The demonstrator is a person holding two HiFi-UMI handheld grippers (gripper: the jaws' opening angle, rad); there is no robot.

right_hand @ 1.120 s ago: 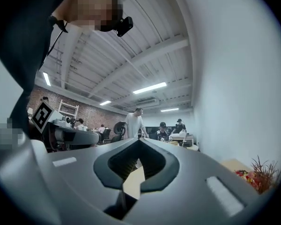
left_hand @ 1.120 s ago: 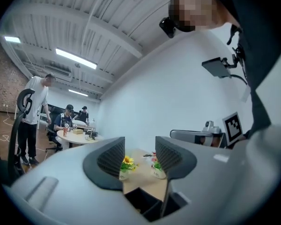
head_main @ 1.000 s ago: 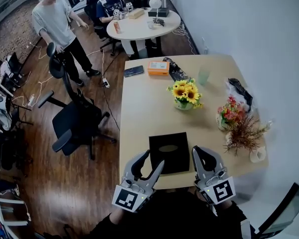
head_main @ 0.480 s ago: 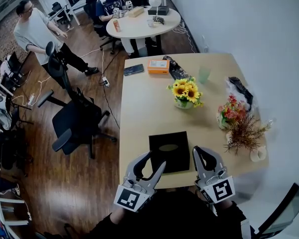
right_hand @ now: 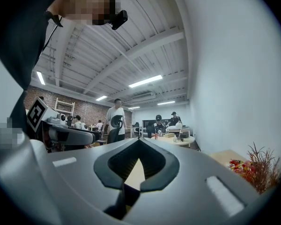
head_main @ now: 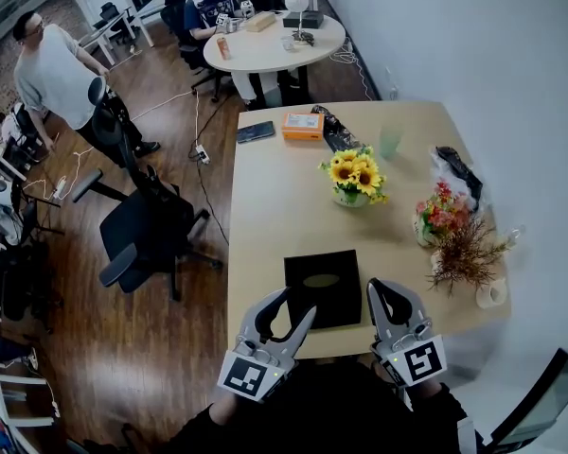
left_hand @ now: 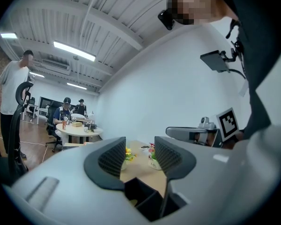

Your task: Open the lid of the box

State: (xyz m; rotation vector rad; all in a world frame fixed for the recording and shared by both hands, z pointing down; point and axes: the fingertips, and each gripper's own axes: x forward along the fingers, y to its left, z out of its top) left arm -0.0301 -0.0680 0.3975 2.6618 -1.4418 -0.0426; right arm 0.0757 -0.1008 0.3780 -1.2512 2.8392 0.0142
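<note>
We hold our left gripper (head_main: 298, 303) parted and empty, our right gripper (head_main: 373, 288) clenched on nothing; the box (head_main: 321, 288) lies just ahead, between them.

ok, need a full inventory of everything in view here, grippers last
table: 1, light wood, centre
box: 1, black, table's near edge
sunflowers: 1 bunch, yellow, mid-table
orange box: 1, orange, far edge
phone: 1, dark, left of orange box
cup: 1, pale green, far right
red flowers: 1 bunch, right edge
dried twigs: 1 bunch, brown, near right corner
office chair: 1, black, left of table
round table: 1, white, beyond
standing person: 1, top left
seated person: 1, at round table
left gripper: grey, fingers apart, empty
right gripper: grey, fingers together, empty
</note>
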